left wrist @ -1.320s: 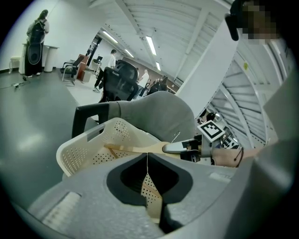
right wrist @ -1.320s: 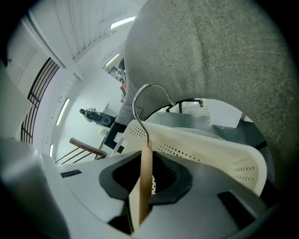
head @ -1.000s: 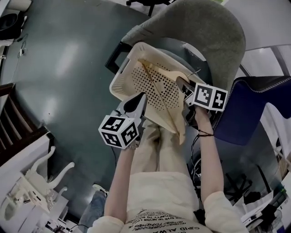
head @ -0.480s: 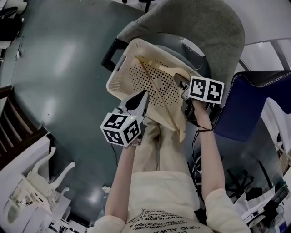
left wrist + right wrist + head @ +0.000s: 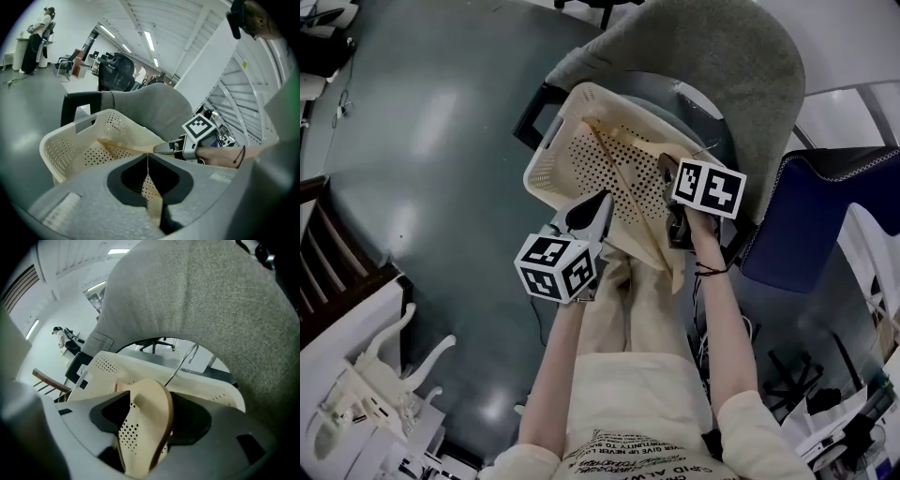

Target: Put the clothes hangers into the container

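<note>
- The clothes hanger (image 5: 150, 420), a cream one with a broad shoulder, lies slanted inside the laundry basket (image 5: 546, 169). Its metal hook (image 5: 183, 363) sticks up at the basket's right end.
- One rounded end of the hanger stands between the jaws of the right tool (image 5: 150, 395). Those jaws have just been opening and now stand wide, with a gap on either side of the hanger, so they do not grip it.
- The right tool points steeply down into the right end of the basket, beside the hook, with its marker cube on top.
- The right forearm (image 5: 722, 319) reaches straight forward from the body, with a dark band (image 5: 708, 272) round the wrist.
- The left tool (image 5: 147, 155) is closed on the basket's near wall. Its tips meet, and the perforated cream plastic is pinched between the jaws.
- The left tool slants forward and moderately down, and the left forearm (image 5: 553, 375) is stretched out behind it.
- The basket sits tilted on the seat of a grey office chair (image 5: 712, 47), in front of the person's knees.
- Grey floor (image 5: 422, 141) lies to the left.
</note>
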Available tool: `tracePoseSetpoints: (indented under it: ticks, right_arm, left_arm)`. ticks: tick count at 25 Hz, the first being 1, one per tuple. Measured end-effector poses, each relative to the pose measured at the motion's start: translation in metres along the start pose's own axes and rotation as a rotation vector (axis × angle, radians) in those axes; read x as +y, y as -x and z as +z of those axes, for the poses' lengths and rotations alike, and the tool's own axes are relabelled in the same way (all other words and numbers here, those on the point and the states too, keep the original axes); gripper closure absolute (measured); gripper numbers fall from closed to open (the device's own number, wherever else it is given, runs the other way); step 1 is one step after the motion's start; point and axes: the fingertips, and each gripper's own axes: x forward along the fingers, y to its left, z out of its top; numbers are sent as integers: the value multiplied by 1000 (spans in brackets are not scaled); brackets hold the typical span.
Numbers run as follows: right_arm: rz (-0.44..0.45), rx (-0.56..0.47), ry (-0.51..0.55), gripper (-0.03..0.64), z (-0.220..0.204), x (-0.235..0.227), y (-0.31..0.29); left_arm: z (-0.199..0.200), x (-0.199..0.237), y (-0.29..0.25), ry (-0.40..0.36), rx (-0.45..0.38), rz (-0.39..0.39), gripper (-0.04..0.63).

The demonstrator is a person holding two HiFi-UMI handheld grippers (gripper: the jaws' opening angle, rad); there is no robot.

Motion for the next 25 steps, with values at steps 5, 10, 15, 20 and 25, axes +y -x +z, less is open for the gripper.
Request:
tracePoseSetpoints:
  ticks: [5,10,15,20,25]
  right_arm:
    - [-28,-18,9,362,1,1,1]
    - [-101,-38,15,356,4,-5,8]
    - [-139,-40,22,356,5,-9,21]
    - [-150,-59,51,382,6,-6,40]
    - [-126,-79,89,494,6,-1,67]
  left_arm:
    - [0,0,-2,-2,-1,-4,572]
    - [3,-2,-2,-2,-5,-8,572]
    - [8,-6,3,-3,-18,-5,572]
    - [21,-13,10,-22,-40,-11,572]
    - [33,-27,20,-54,-63,-29,572]
